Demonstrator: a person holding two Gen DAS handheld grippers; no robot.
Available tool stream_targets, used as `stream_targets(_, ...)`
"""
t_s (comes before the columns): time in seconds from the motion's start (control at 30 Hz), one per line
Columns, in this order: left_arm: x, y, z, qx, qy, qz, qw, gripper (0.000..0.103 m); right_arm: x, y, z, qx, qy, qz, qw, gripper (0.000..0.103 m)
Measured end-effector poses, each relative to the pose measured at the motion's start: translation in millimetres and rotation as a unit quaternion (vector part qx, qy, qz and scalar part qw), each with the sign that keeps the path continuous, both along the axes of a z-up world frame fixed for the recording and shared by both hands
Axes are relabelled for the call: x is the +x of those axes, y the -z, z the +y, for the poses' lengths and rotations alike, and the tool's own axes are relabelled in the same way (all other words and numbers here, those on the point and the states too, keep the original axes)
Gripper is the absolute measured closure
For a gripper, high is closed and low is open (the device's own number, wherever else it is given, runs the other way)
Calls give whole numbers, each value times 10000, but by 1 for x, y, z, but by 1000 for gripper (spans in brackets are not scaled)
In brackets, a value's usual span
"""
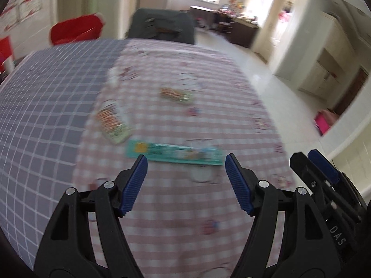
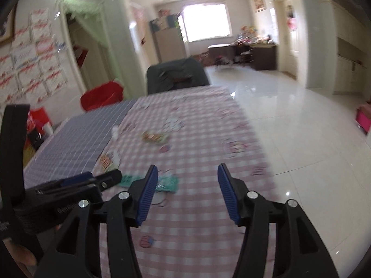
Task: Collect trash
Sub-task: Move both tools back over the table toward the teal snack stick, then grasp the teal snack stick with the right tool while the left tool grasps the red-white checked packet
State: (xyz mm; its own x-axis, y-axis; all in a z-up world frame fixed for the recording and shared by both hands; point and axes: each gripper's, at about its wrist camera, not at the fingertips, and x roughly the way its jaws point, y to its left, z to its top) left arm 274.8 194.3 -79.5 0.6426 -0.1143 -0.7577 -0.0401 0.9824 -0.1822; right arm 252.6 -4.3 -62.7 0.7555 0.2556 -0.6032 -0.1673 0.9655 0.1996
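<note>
Left wrist view: my left gripper [image 1: 186,159] hangs released and empty, the teal wrapper [image 1: 174,154] lying crosswise just beyond its tips on the pink checked tablecloth [image 1: 176,208].

Right wrist view: my right gripper [image 2: 187,170], jaws parted and empty, has that wrapper [image 2: 168,183], blurred, ahead-left; the left looks nearer.

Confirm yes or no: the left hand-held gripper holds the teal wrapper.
No, the left hand-held gripper stands open and empty above the teal wrapper.
</note>
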Motion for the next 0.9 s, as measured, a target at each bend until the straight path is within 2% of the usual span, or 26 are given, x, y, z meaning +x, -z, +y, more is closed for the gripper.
stream_targets(0.1,3,11,30,-33,-307,134,9994,34,15,15,33,-295,-450,191,9984,46)
stream_targets(0.27,6,26,57,7,-594,296,9978,34,36,47,79,-1123,-1293,487,9840,42)
stream_targets(0.37,9,34,62,63,-660,349,9972,34,45,61,92,-1556,-1558,512,9741,40)
stream_targets(0.53,16,43,70,131,-724,427,9964,34,64,77,98,-1912,-1942,597,9603,38)
stream_targets(0.7,22,50,73,143,-774,509,9956,34,85,87,101,-1775,-2114,725,9584,37)
stream_targets(0.9,30,51,70,205,-753,553,9954,34,102,91,104,-1256,-2124,865,9652,39)
